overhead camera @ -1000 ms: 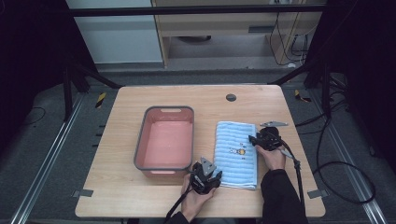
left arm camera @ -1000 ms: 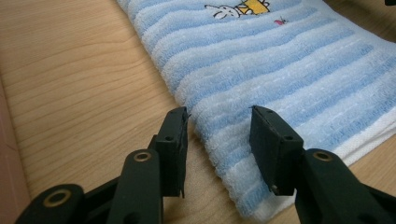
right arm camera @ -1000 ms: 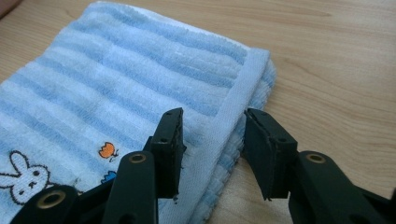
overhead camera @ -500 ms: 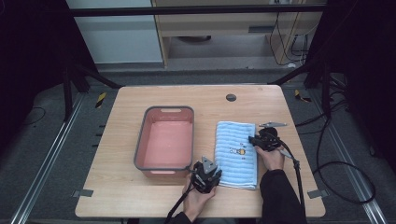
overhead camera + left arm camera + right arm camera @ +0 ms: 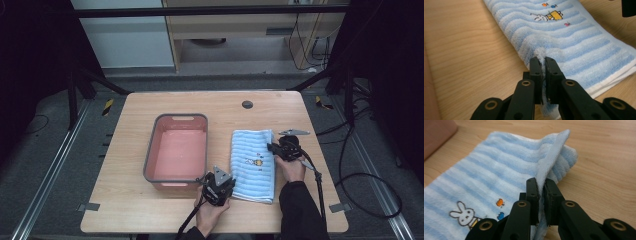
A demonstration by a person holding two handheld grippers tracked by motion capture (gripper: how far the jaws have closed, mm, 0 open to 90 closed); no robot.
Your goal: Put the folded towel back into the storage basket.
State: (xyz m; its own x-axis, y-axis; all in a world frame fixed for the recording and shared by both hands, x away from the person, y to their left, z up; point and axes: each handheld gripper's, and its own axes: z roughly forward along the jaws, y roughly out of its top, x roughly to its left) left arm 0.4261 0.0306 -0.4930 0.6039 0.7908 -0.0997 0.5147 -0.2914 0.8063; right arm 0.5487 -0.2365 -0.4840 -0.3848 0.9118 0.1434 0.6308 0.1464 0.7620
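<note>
High view, near edge of the wooden table (image 5: 125, 210): two forearms are seen entering from the bottom. The left gripper (image 5: 218, 186) is held at the near left corner of a folded blue-and-white striped towel (image 5: 252, 172); its jaws are pressed together on a pinch of the towel's edge, as is confirmed in the left gripper view, where a tuft of terry is nipped between the pads of the left gripper (image 5: 543, 65) and the towel (image 5: 574, 47) is spread beyond on the wood. Farther up, the right gripper (image 5: 274, 148) is clamped on the towel's right edge; in the right gripper view the right gripper (image 5: 540, 184) is shown with its jaws closed on a raised fold of the towel (image 5: 506, 167), the embroidered rabbit (image 5: 464, 216) lying at lower left. Beside the towel, to its left and apart from it, a grey-rimmed pink tub (image 5: 177, 149) is placed. Beyond, near the far edge, a dark round inset (image 5: 247, 104) is set in the tabletop.
</note>
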